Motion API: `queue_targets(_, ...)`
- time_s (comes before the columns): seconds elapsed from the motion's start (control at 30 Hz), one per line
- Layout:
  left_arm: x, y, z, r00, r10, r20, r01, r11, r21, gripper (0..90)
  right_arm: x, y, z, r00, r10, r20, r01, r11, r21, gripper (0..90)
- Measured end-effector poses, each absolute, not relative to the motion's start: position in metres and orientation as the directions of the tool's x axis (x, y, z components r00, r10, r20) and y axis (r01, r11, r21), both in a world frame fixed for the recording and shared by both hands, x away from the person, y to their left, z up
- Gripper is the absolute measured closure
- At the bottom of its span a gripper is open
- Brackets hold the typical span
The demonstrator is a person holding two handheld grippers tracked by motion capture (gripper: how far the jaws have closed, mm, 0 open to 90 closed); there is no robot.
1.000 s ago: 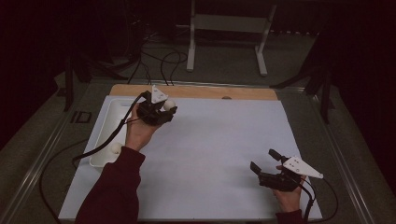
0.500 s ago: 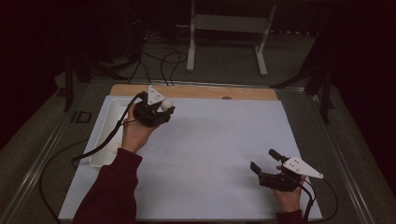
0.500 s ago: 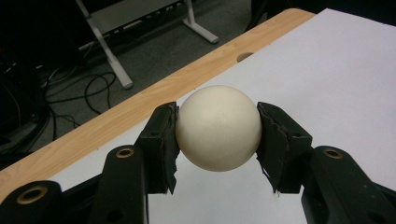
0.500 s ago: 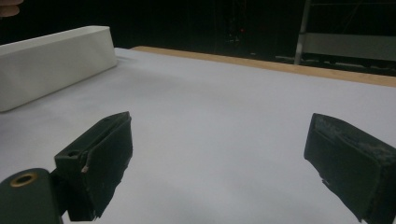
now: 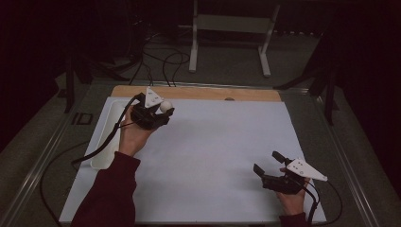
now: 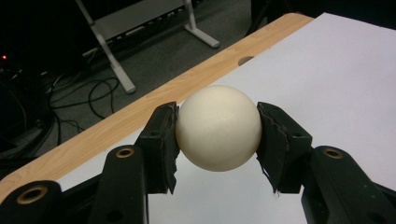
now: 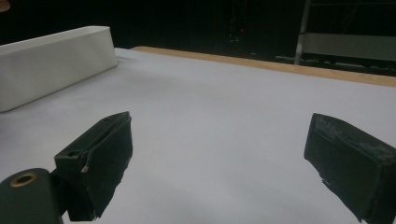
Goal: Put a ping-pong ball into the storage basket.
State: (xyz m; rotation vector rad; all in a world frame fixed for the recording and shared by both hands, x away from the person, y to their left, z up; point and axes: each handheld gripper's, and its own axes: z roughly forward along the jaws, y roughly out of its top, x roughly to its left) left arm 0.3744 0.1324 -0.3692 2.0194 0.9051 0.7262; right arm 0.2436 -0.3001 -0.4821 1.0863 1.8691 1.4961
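Nearest the person, the right gripper (image 5: 267, 163) is held low over the white sheet (image 5: 217, 156), well apart from the tray (image 5: 105, 142), its jaws spread wide with nothing between them. Farther off, just beside the tray's far end, the left gripper (image 5: 165, 110) is raised, and a cream ball (image 6: 218, 127) is clamped between its two pads (image 6: 163, 142), clear of the sheet. The carrying step is judged to be in hand. A steady grip is called for next, and a gentle lowering wherever the ball is to be set, since it would roll once released.
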Motion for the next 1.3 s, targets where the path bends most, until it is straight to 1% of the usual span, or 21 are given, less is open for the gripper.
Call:
queue_targets(0.7,0.370,0.142,-0.365,0.579,0.793,0.189,0.325,-0.437,0.839,50.8,0.244,-0.300,-0.482,-0.552,0.828,0.093,0.271,0.074,0.960,7.7)
queue_targets(0.8,0.369,0.145,-0.364,0.582,0.794,0.174,0.323,-0.422,0.847,50.8,0.244,-0.300,-0.482,-0.554,0.827,0.094,0.273,0.074,0.959,7.7)
queue_targets(1.3,0.365,0.156,-0.360,0.573,0.800,0.178,0.314,-0.415,0.854,50.8,0.244,-0.299,-0.483,-0.554,0.828,0.093,0.272,0.074,0.959,7.7)
